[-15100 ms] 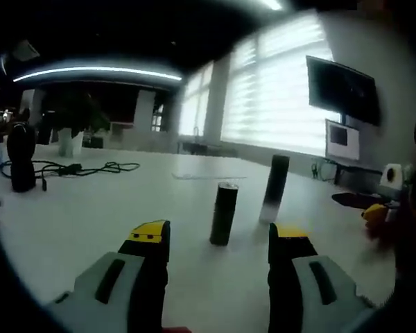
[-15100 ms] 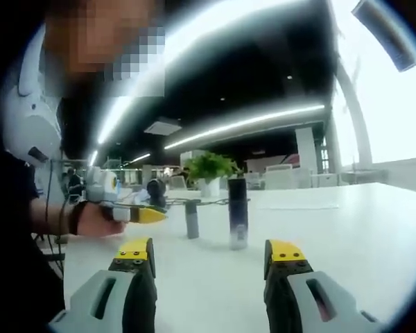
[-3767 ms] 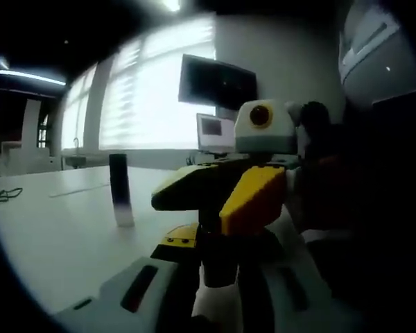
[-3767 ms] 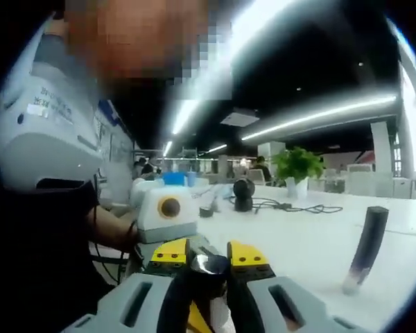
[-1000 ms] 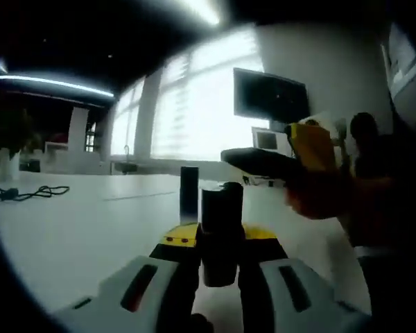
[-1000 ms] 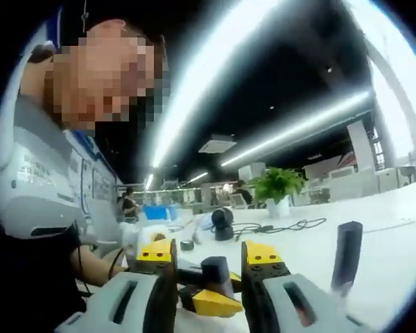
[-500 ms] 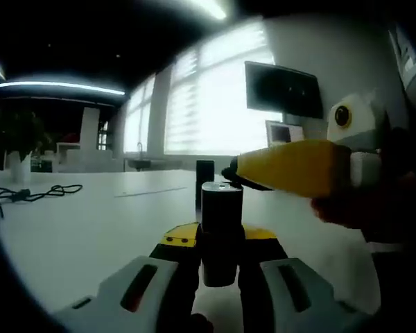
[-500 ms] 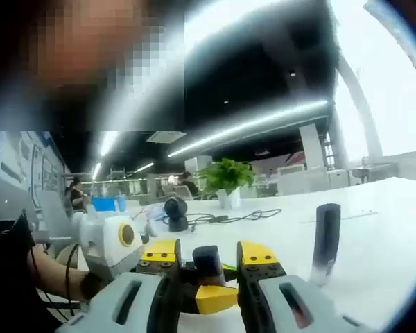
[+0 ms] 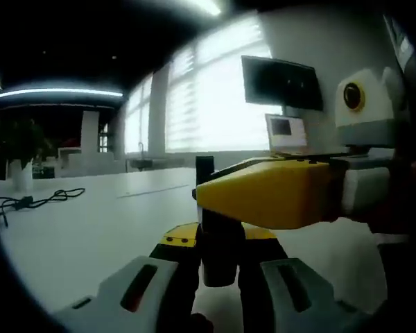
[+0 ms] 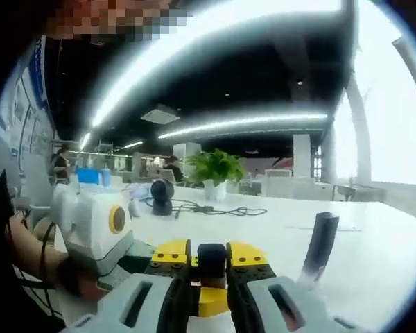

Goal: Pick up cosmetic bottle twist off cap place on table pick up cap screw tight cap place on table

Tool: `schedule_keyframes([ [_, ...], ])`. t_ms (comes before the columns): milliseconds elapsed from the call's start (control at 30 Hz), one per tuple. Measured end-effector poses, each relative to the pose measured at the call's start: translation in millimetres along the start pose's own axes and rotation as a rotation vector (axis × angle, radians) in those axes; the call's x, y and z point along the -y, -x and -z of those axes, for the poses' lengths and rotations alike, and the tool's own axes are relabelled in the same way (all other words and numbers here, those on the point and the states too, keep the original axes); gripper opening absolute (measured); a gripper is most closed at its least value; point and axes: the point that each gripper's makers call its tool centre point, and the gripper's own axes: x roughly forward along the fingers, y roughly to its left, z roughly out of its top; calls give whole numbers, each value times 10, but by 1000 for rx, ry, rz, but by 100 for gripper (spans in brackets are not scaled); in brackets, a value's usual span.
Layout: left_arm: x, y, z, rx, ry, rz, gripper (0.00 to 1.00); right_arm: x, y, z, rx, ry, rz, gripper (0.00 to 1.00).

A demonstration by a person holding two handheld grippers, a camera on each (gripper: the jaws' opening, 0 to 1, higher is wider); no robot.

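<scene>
My left gripper [image 9: 220,239] is shut on the black cosmetic bottle [image 9: 222,263] and holds it upright above the white table [image 9: 76,222]. My right gripper [image 9: 225,198] reaches in from the right, its yellow jaw lying across the bottle's top and hiding it. In the right gripper view, my right gripper [image 10: 211,255] has its jaws closed on the black cap [image 10: 211,260] at the bottle's top. Just below the cap sits a yellow jaw of the left gripper [image 10: 209,302], whose white body extends to the left.
A second dark bottle [image 9: 204,166] [image 10: 319,257] stands farther out on the table. A potted plant [image 10: 213,173], a black cable [image 10: 215,209] and a round black device [image 10: 161,195] are at the far side. A wall screen [image 9: 281,83] and a laptop [image 9: 288,132] are behind.
The right gripper has swung in over the bottle's top and its jaws have closed on the cap. The left gripper still holds the bottle.
</scene>
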Motion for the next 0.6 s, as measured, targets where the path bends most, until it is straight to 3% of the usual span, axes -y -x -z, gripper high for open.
schedule_keyframes([
  [133,-8,-7,2,0,4,-2,10,28,-33,54,-25,-3,6,10],
  [600,15,-22,8,1,6,12,10,13,-32,55,-20,-13,-18,9],
])
